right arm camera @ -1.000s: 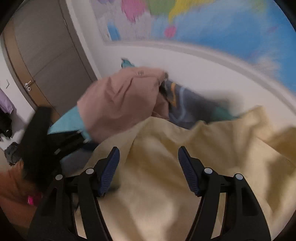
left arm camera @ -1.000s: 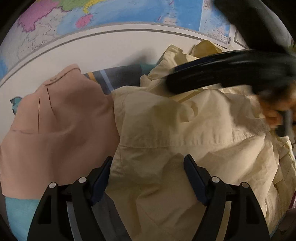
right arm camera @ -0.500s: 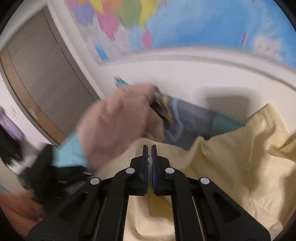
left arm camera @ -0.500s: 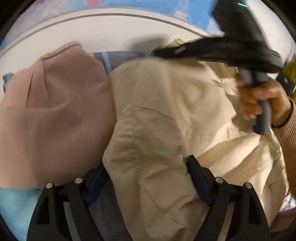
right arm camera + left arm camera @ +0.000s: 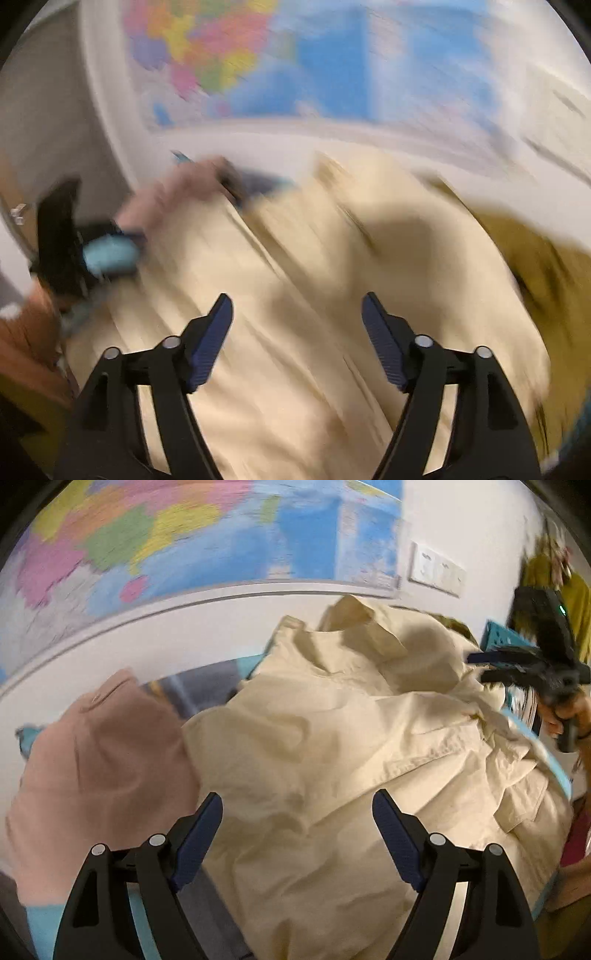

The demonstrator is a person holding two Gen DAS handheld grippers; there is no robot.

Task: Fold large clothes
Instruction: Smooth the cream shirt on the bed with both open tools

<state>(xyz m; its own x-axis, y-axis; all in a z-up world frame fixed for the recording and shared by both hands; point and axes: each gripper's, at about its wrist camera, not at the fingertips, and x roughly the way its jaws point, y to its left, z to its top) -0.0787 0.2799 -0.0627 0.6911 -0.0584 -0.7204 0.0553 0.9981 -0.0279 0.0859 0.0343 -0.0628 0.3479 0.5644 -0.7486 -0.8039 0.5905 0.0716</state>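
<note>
A large cream shirt (image 5: 332,746) lies crumpled in a heap, its collar at the far side; it also fills the blurred right wrist view (image 5: 295,280). A folded pink garment (image 5: 99,753) lies to its left, touching it. My left gripper (image 5: 297,834) is open and empty just above the near part of the shirt. My right gripper (image 5: 297,339) is open and empty over the shirt; it also shows in the left wrist view (image 5: 524,668) at the shirt's far right edge, held by a hand.
A world map (image 5: 184,535) hangs on the white wall behind. A striped grey cloth (image 5: 199,683) lies behind the pink garment. An olive garment (image 5: 546,266) lies right of the shirt. A wall switch plate (image 5: 436,568) and a door (image 5: 44,110) are nearby.
The right gripper was shut on the cream shirt half a second ago; now it is open and has swung to the right. The left gripper tilted up; the shirt lies more spread out.
</note>
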